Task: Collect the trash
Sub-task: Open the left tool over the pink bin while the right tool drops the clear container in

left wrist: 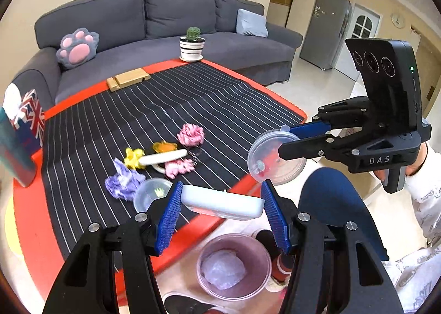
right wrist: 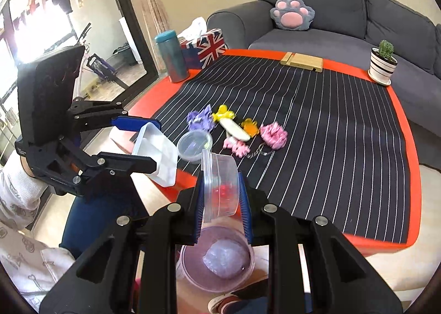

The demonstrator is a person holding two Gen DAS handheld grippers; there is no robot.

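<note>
My left gripper (left wrist: pixel 222 205) is shut on a white rectangular plastic tray (left wrist: pixel 222 202), held past the table's near edge; it also shows in the right wrist view (right wrist: pixel 158 153). My right gripper (right wrist: pixel 220 195) is shut on a clear round plastic cup (right wrist: pixel 220 184), tipped above a purple-tinted bin (right wrist: pixel 217 259) on the floor; the cup shows in the left wrist view (left wrist: pixel 275 158). The bin (left wrist: pixel 234 265) holds a crumpled clear wrapper. On the striped cloth lie a clear round container (right wrist: pixel 194 146), purple (right wrist: pixel 199 119), yellow (right wrist: pixel 223 114), orange (right wrist: pixel 249 126) and pink (right wrist: pixel 273 135) scraps.
A red table (right wrist: pixel 413 148) carries a potted cactus (right wrist: pixel 383 63), wooden blocks (right wrist: pixel 301 62), a Union Jack tissue box (right wrist: pixel 205 48) and a teal bottle (right wrist: pixel 171 56). A grey sofa (right wrist: pixel 330 19) stands behind. The person's blue-clad legs (left wrist: pixel 336 203) are beside the bin.
</note>
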